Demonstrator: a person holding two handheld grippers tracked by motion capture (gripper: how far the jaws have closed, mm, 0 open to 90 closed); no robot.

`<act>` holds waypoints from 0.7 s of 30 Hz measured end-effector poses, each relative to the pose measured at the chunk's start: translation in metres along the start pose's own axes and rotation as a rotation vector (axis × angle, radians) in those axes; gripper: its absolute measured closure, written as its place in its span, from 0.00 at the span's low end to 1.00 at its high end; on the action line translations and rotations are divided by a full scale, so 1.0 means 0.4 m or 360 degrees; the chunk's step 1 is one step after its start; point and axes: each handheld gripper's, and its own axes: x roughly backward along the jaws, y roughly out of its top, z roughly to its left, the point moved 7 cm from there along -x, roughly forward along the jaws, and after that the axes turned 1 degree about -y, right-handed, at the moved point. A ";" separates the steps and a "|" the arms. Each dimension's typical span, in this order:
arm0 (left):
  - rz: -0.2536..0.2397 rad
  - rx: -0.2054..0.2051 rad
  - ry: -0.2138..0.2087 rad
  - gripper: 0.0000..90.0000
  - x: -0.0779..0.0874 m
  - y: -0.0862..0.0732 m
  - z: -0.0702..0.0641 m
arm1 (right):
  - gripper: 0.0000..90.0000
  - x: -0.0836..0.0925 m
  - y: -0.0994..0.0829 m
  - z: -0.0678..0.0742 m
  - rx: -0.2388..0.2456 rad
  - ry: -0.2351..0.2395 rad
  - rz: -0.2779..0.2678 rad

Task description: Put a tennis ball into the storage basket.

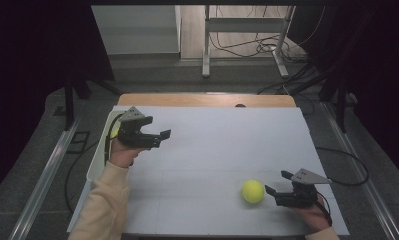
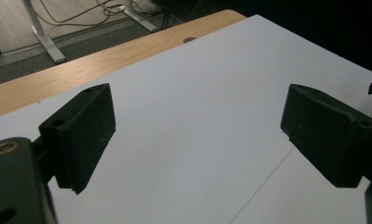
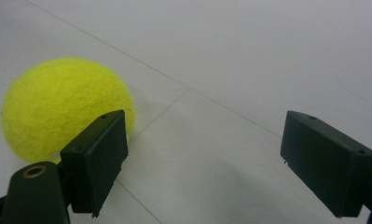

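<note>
High view: left gripper (image 1: 157, 136) held off the white sheet (image 1: 212, 150) near its left edge, jaws spread, nothing between them. Pointed toward the right across the sheet, so likely mid-transit rather than reaching. White bin (image 1: 98, 155) just behind and under that hand, with a speck of yellow inside by the wrist; cannot tell what it is. Right gripper (image 1: 278, 187) low at the near right corner, jaws spread, aimed leftward at the tennis ball (image 1: 253, 191). Ball just ahead of the tips, apparently not touching. Reads as a pre-grasp line-up: hand parked, mouth open wide enough to take the ball.

Left gripper view: 2 black pads (image 2: 83, 135) wide apart, bare white sheet (image 2: 197, 116) in the gap. Wooden table edge (image 2: 81, 70) beyond the tips, desk legs and cables farther off. No load, so jaws probably left open for a later pick or hand-off.

Right gripper view: pads (image 3: 97, 158) spread, empty gap showing white sheet (image 3: 221, 93). Tennis ball (image 3: 58, 109) resting on the sheet, ahead of the left pad and outside the gap, partly hidden behind that pad. Offset matters: closing now would catch nothing or nudge the ball. Judgement: needs a sideways shift toward the ball, then a short advance, before closing. Round ball on a flat sheet, so likely to roll if clipped by 1 pad.
</note>
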 end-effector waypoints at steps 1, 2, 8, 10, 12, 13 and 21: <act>0.0003 -0.0005 -0.0007 0.12 -0.003 0.000 -0.004 | 0.17 0.001 0.000 0.000 -0.0003 0.0001 -0.0003; 0.0003 -0.0005 -0.0007 0.12 -0.003 0.000 -0.004 | 0.17 0.001 0.000 0.000 -0.0003 0.0001 -0.0003; 0.0044 -0.0023 -0.0042 0.12 -0.028 -0.007 -0.017 | 0.17 0.001 -0.002 -0.001 -0.0002 -0.0006 0.0001; 0.0054 -0.0031 -0.0047 0.12 -0.032 -0.009 -0.020 | 0.17 0.001 -0.002 -0.001 -0.0003 -0.0006 0.0004; 0.0054 -0.0032 -0.0049 0.12 -0.034 -0.009 -0.021 | 0.17 0.002 -0.003 -0.001 -0.0001 -0.0006 0.0005; 0.0053 -0.0027 -0.0051 0.12 -0.035 -0.009 -0.022 | 0.17 0.002 -0.003 -0.001 -0.0002 -0.0006 0.0005; 0.0066 -0.0027 -0.0093 0.12 -0.051 -0.013 -0.037 | 0.17 0.001 -0.003 -0.001 -0.0003 -0.0009 0.0008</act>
